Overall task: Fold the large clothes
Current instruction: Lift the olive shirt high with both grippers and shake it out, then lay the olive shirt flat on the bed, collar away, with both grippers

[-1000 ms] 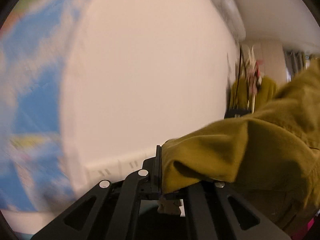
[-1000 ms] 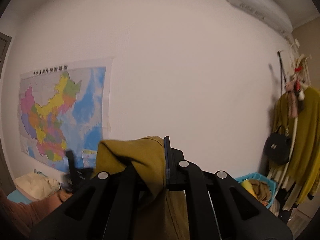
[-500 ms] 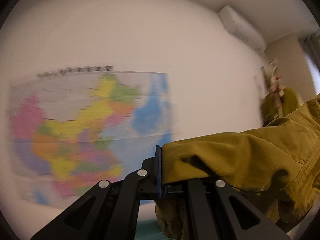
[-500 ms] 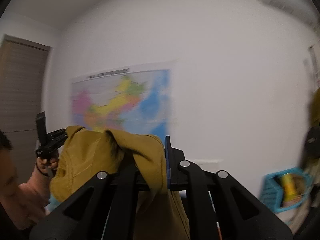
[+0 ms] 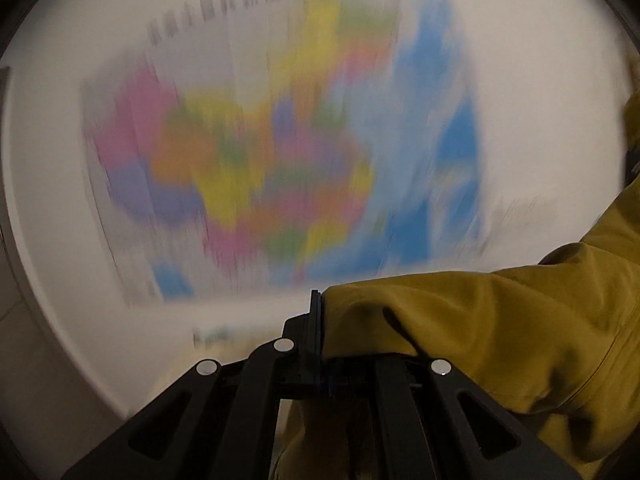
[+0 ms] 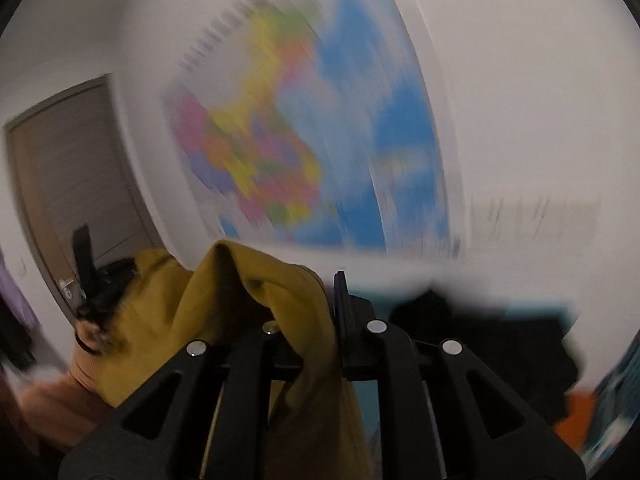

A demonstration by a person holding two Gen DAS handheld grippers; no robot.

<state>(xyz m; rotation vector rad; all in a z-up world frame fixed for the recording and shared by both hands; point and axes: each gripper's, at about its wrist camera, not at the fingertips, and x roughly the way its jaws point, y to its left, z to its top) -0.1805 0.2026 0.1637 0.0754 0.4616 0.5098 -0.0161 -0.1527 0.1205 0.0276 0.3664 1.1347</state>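
A mustard-yellow garment hangs in the air between my two grippers. In the left wrist view my left gripper is shut on a bunched edge of it, and the cloth runs off to the right and down. In the right wrist view another part of the garment lies over the left finger of my right gripper and falls between the jaws. These jaws are opening, with the cloth still against the blue pad. Further left a hand in a peach sleeve holds the left gripper. Both views are blurred by motion.
A coloured wall map fills the white wall ahead. A brown door stands at the left of the right wrist view. A dark heap lies on a teal surface at the lower right, with something orange beside it.
Both views have swung across the wall, so the map now sits in the middle and the door has come into sight. The right gripper has sunk, and the garment has stayed in both grippers.
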